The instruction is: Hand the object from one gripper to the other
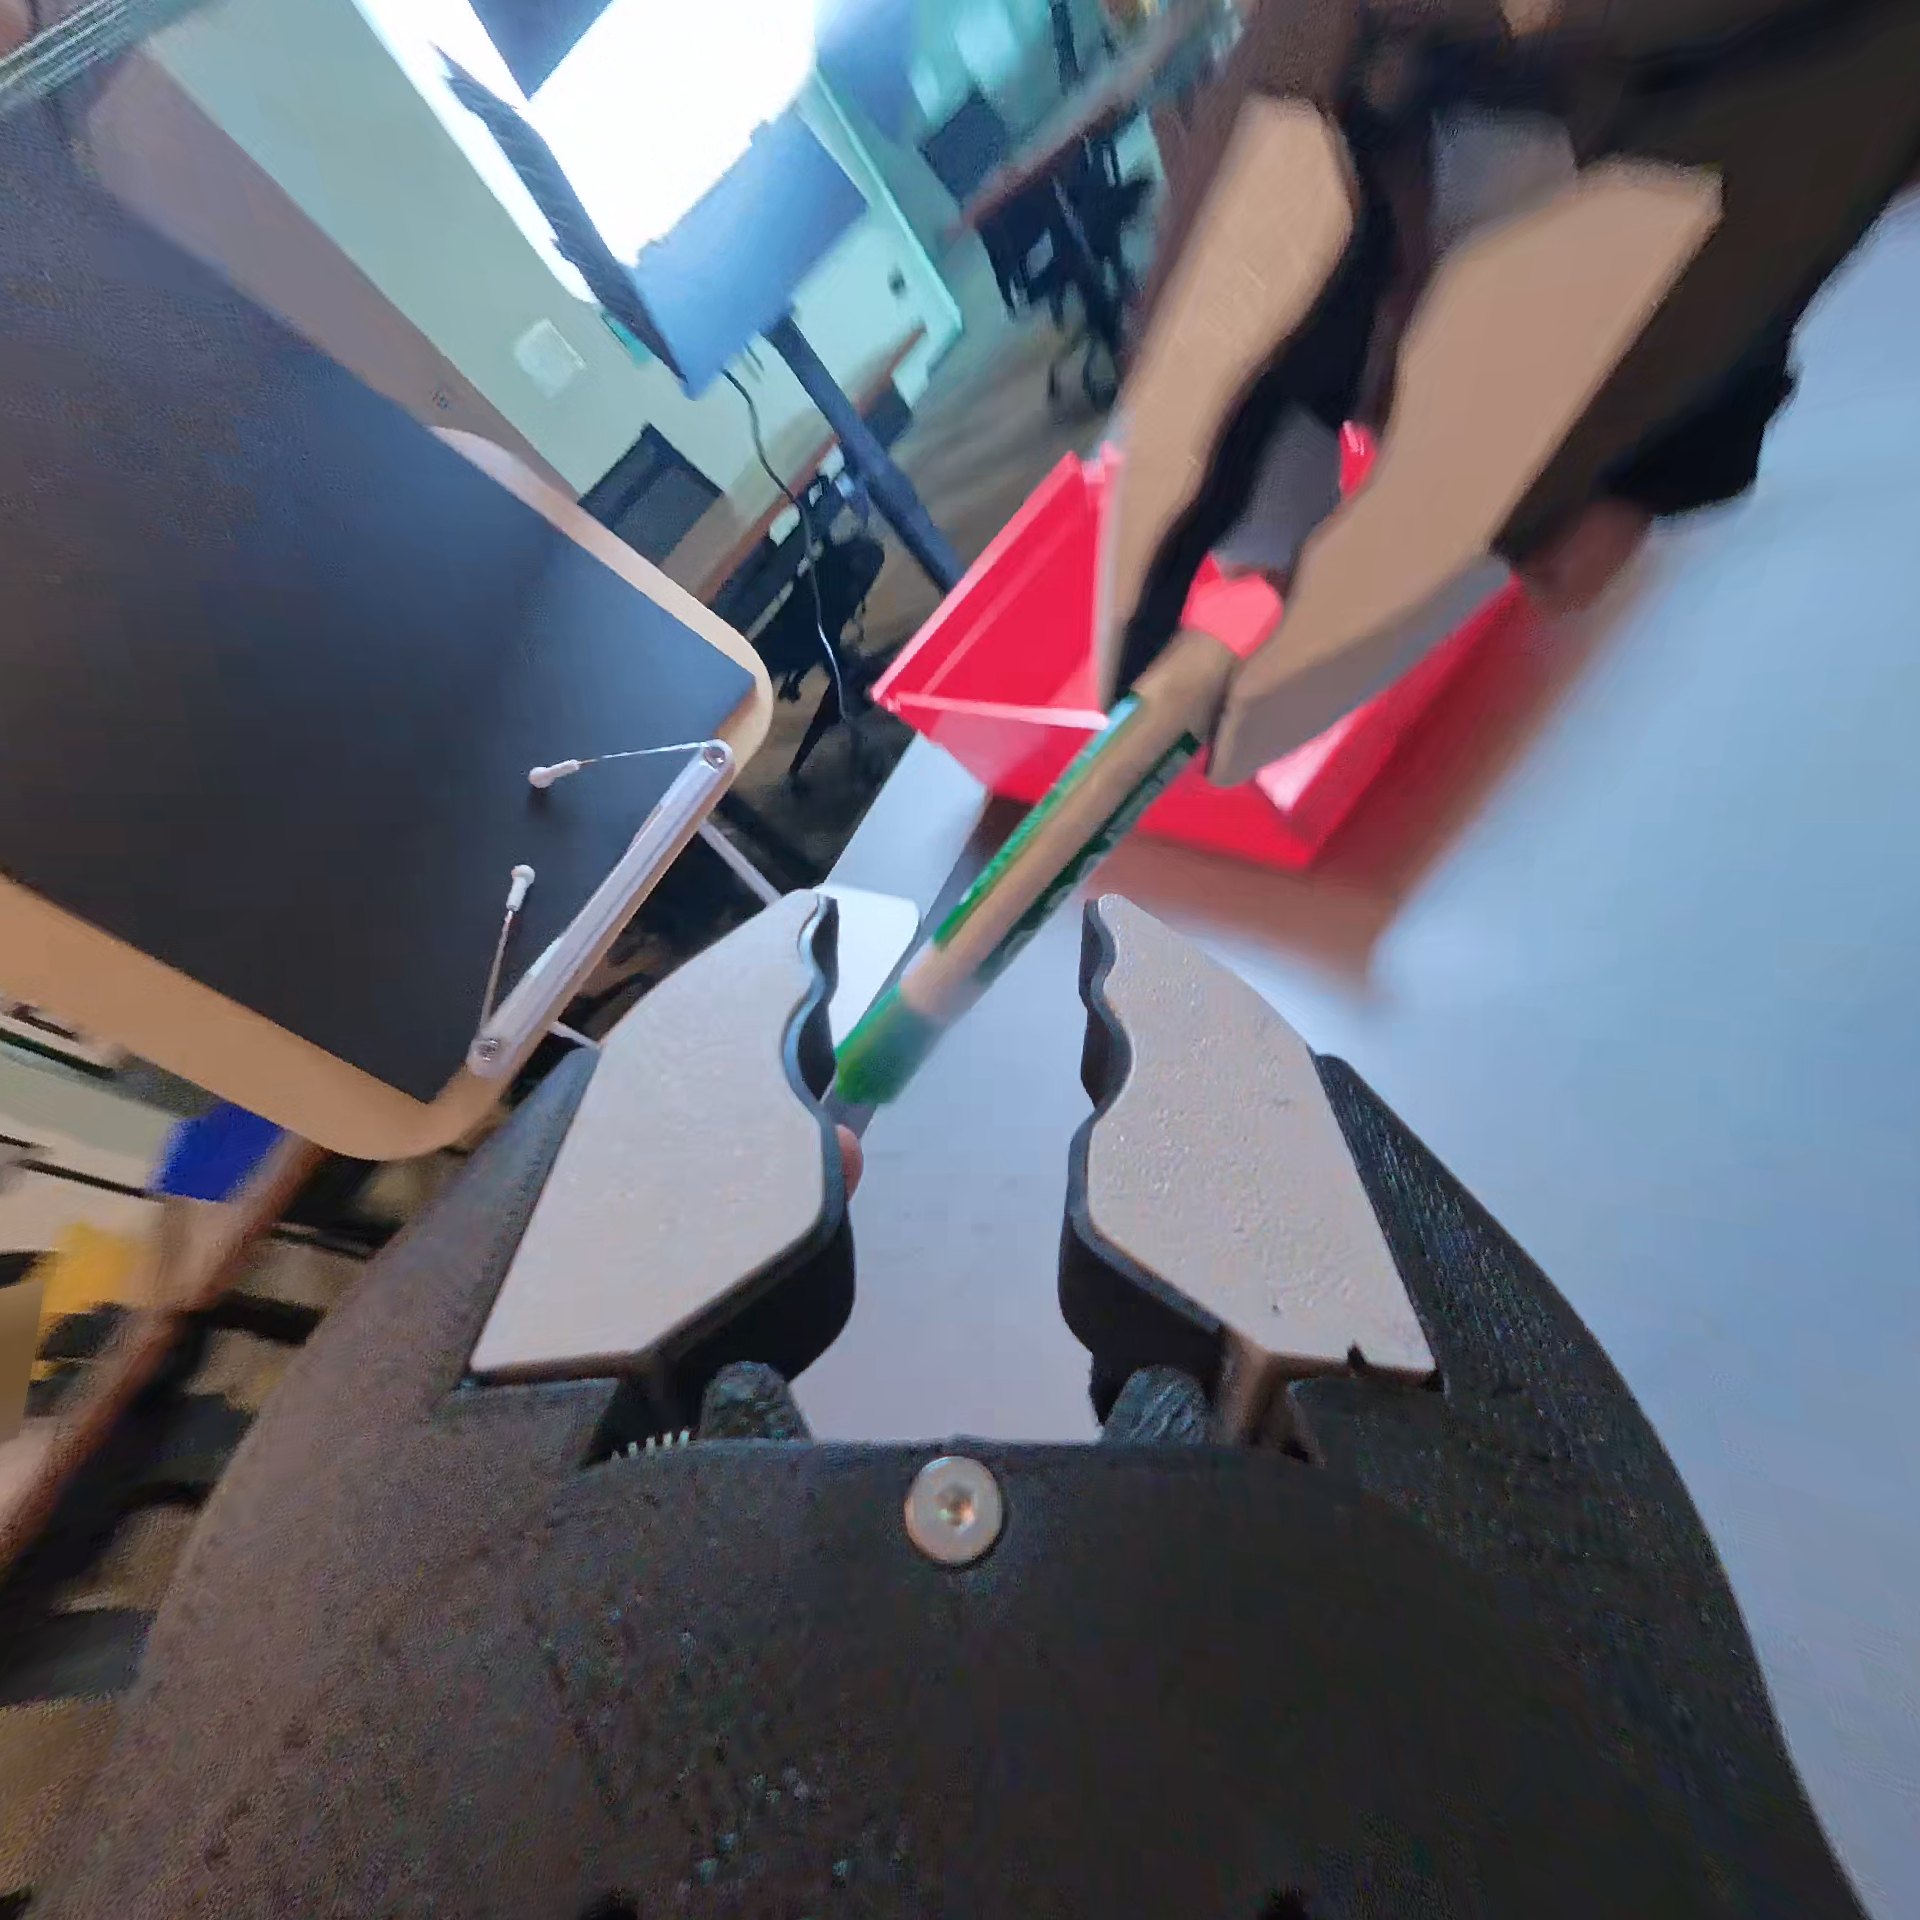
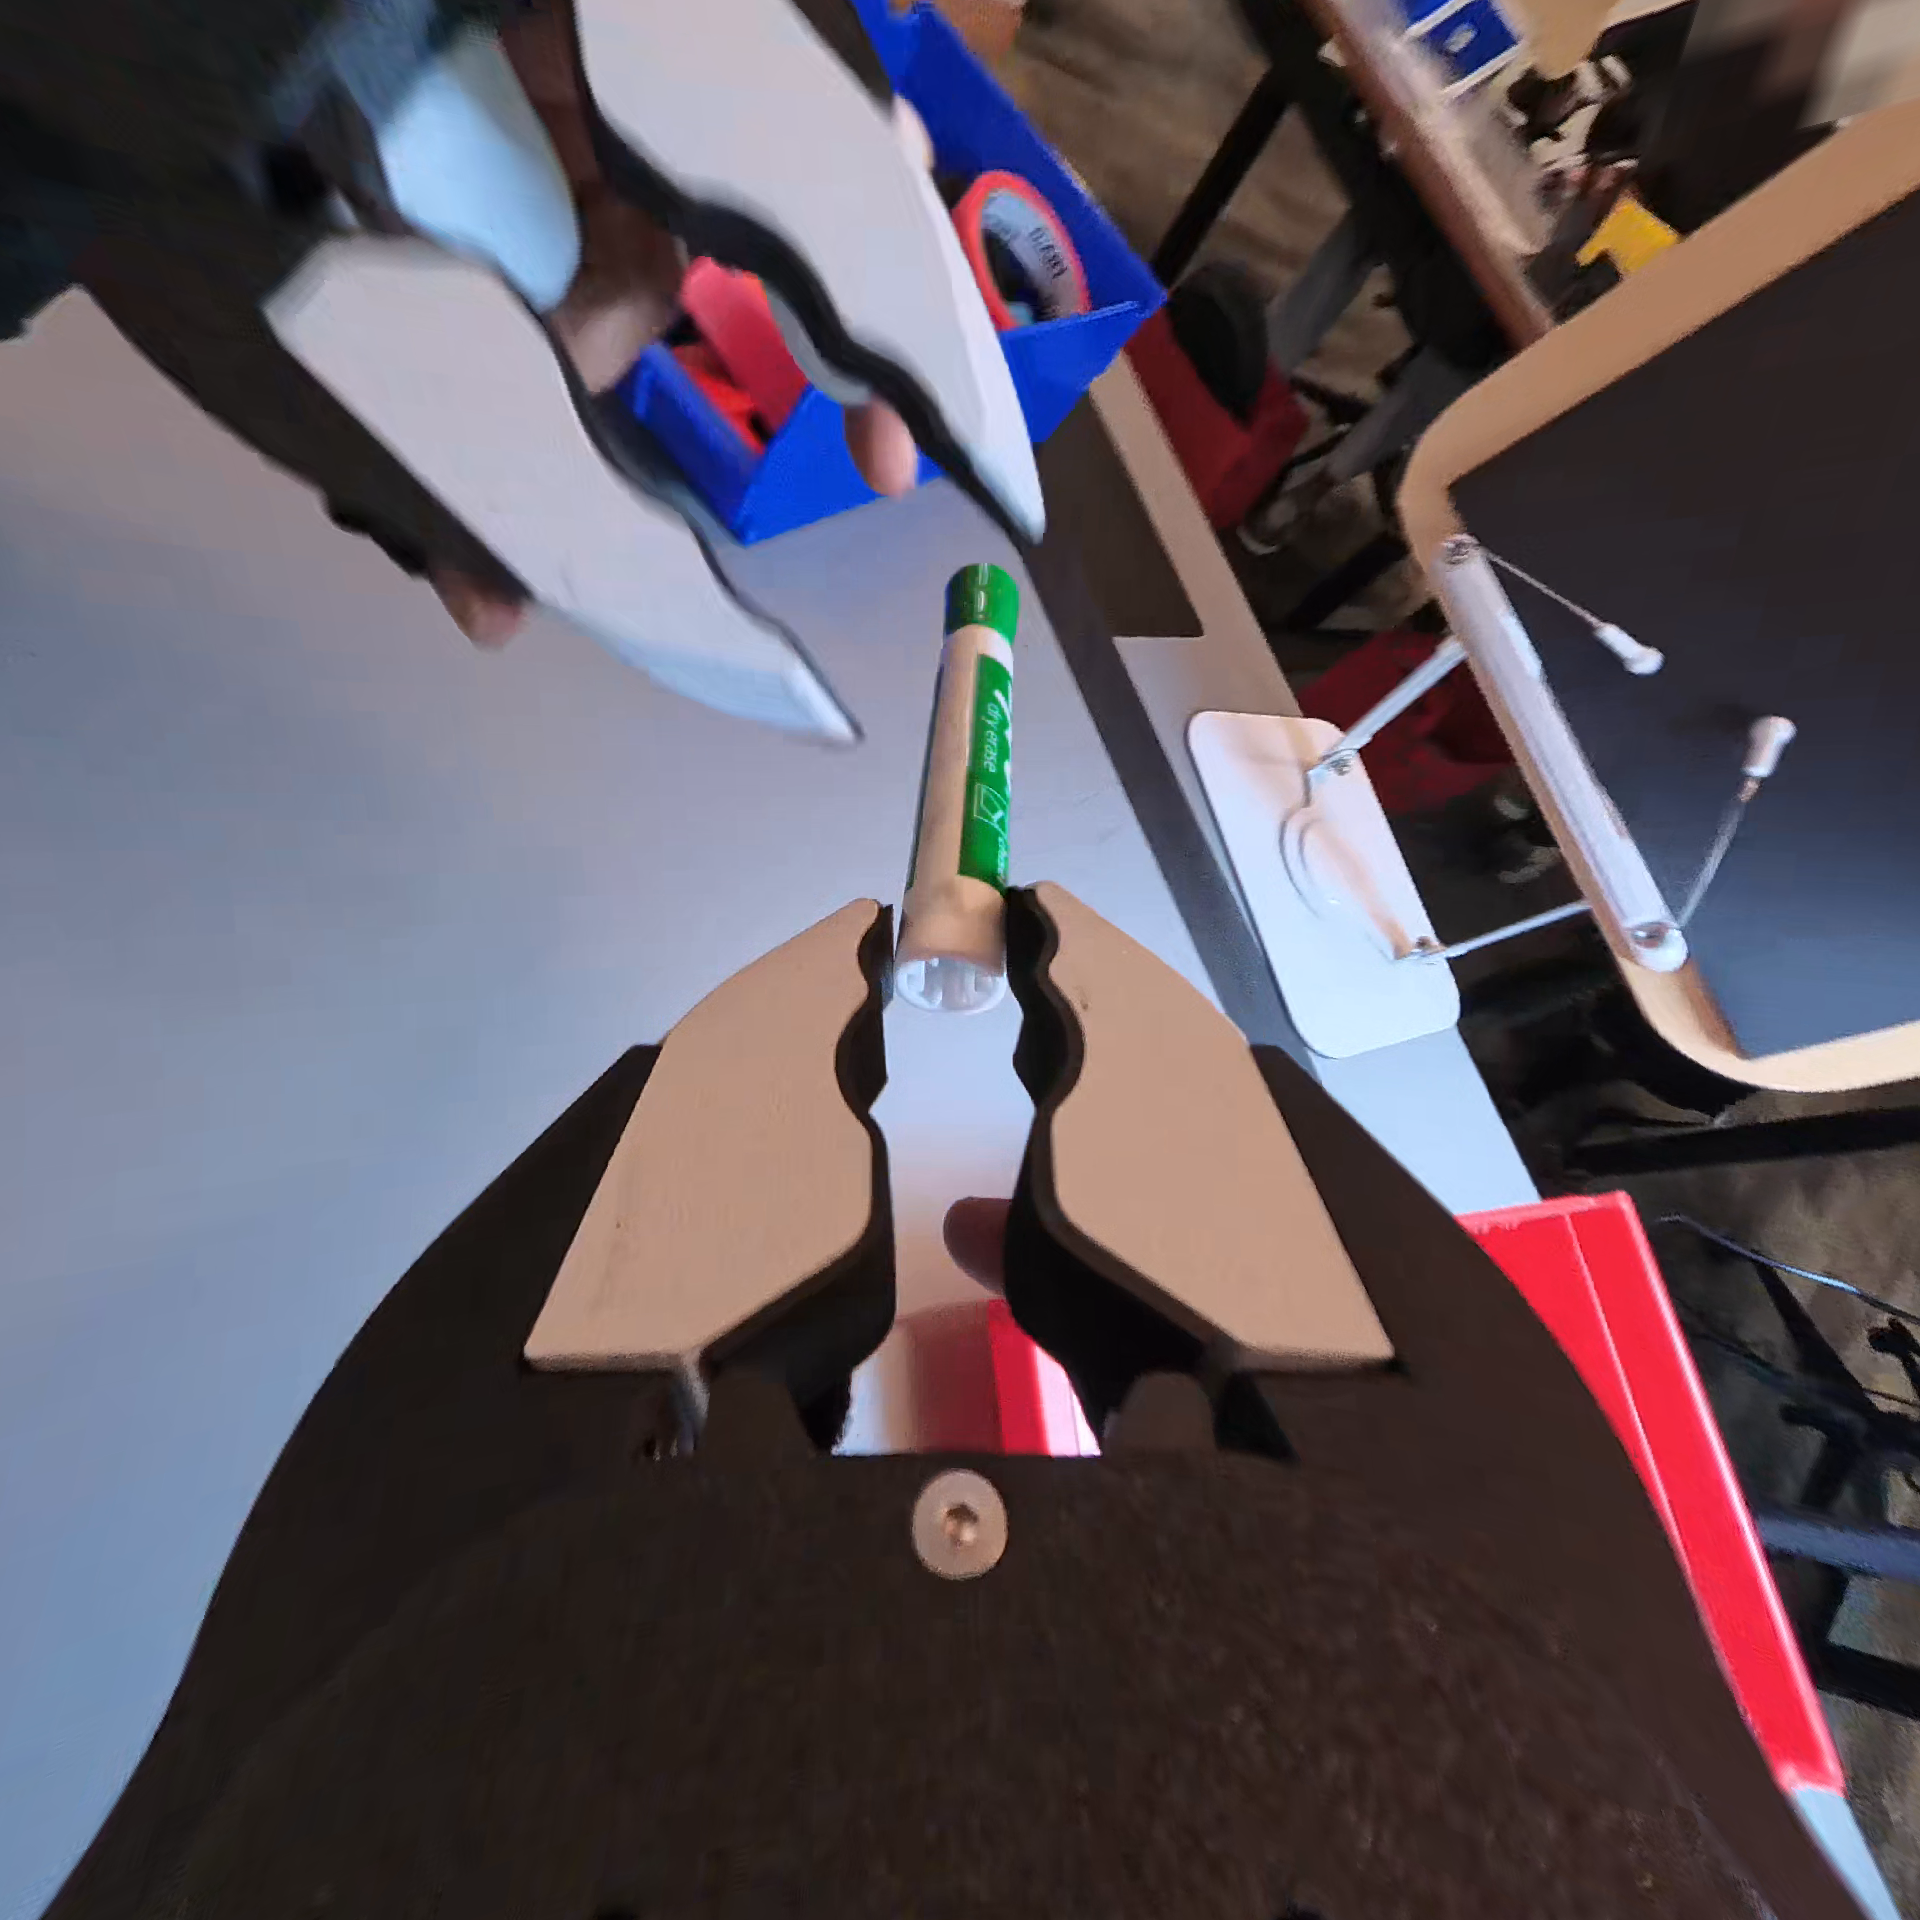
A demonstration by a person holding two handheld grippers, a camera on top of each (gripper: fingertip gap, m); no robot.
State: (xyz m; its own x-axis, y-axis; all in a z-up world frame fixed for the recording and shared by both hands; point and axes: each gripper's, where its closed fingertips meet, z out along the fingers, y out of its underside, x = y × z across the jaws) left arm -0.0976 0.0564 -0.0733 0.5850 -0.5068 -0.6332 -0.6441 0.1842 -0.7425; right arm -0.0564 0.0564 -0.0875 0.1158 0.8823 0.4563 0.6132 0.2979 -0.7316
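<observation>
Bright daylight, motion blur, fisheye

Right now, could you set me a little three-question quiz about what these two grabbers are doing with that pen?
1. True or false: the left gripper is already clamped on the green dry-erase marker.
2. Which end of the marker does the right gripper grip: A) the green cap, B) the white butt end, C) the middle?
3. Fill in: the bin holding the roll of tape is coloured ____.

Key:
1. False; its jaws stand apart around the capped end.
2. B
3. Blue; that blue bin sits beyond the marker in the right wrist view, on the white table.
</observation>
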